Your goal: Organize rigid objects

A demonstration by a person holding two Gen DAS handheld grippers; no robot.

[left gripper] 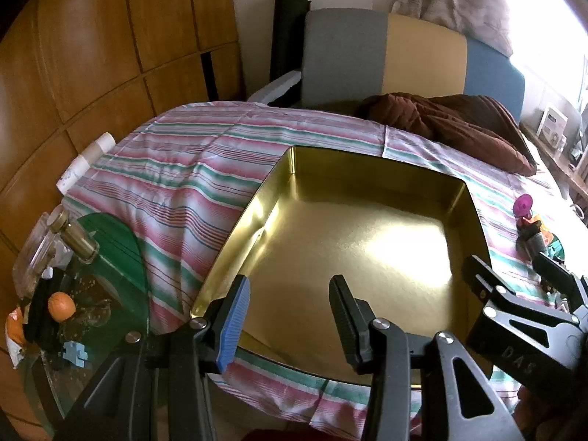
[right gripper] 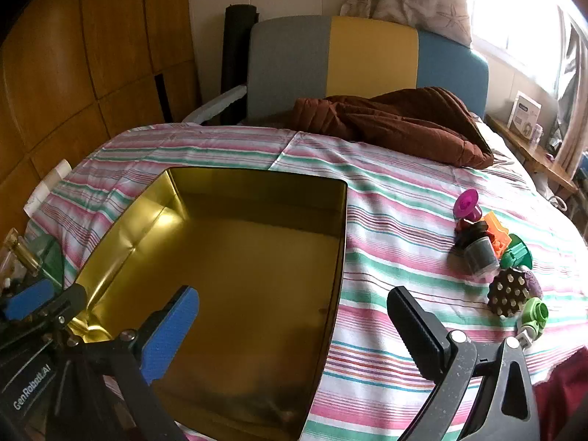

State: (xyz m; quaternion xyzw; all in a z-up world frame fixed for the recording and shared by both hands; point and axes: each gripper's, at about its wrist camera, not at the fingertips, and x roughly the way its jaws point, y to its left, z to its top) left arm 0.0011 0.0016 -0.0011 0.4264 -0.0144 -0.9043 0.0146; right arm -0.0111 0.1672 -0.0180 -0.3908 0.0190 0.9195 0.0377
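Left gripper: the left gripper [left gripper: 288, 316], with one blue-padded and one black finger, is hanging over the near left part of the tin, fingers spread apart and grasping nothing.

Right gripper: the right gripper [right gripper: 294, 334] is hovering at the near right rim of the tin, its blue pad over the tin's floor and its black finger over the cloth, released and empty.

Container: the shallow rectangular gold metal tin [right gripper: 345, 220] is lying open on the striped pink, green and white cloth [right gripper: 386, 198] towards the table's left side, with nothing showing inside it.

Task things: the cluster of small rigid plastic toys [right gripper: 492, 253] (a magenta funnel piece, an orange block, green pieces, a dark tub, a brown studded gear) is sitting near the table's right edge, well apart from the tin.

Step in hand: sorting appears to be only starting, since no toy is in the tin yet.

Next move: the right gripper is nearer the toys; it would need to swing right, straddle one piece and close on it.

Far side: a brown quilted jacket [right gripper: 397, 121] is lying at the table's far edge.
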